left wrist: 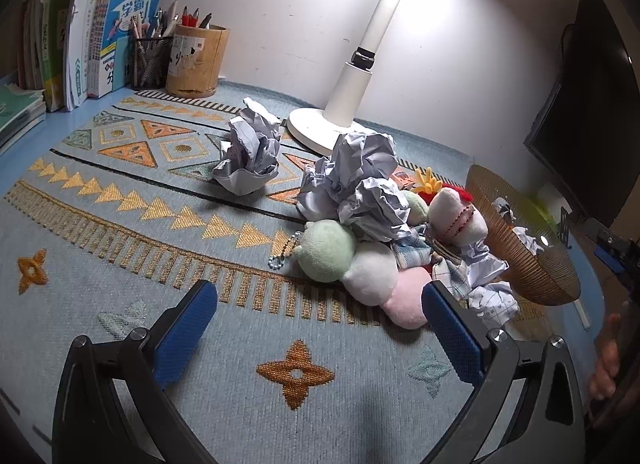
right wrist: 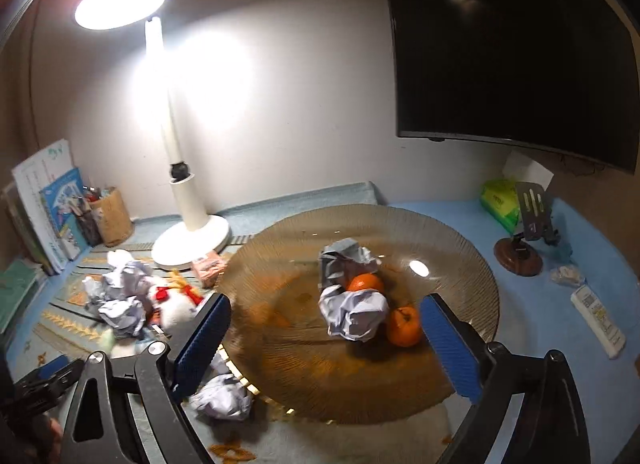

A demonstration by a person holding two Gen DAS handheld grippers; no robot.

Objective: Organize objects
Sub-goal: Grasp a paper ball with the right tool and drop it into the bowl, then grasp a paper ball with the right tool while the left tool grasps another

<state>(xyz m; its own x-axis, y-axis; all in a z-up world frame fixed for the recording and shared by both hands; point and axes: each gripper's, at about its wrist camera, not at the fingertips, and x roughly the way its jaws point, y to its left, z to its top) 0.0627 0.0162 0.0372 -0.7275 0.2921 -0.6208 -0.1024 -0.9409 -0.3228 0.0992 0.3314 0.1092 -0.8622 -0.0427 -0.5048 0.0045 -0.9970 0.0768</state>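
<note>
A pile of plush toys [left wrist: 360, 260] lies on the patterned mat [left wrist: 120, 264], with a large crumpled paper [left wrist: 356, 179] on top and a smaller paper ball [left wrist: 248, 151] behind it. My left gripper [left wrist: 320, 296] hovers open just in front of the pile, holding nothing. To the right stands an amber glass bowl [right wrist: 460, 256] holding crumpled paper [right wrist: 352, 312] and two oranges [right wrist: 404, 326]. My right gripper [right wrist: 326, 304] is open above the bowl, with nothing between its pads. Another paper ball [right wrist: 222, 400] lies on the mat by the bowl's near left edge.
A white desk lamp [left wrist: 320, 127] stands at the back by the wall. Pen holders [left wrist: 196, 59] and books [left wrist: 92, 31] fill the back left. A dark monitor [right wrist: 512, 43], tissue pack [right wrist: 498, 201], phone stand [right wrist: 524, 240] and remote [right wrist: 598, 320] sit at the right.
</note>
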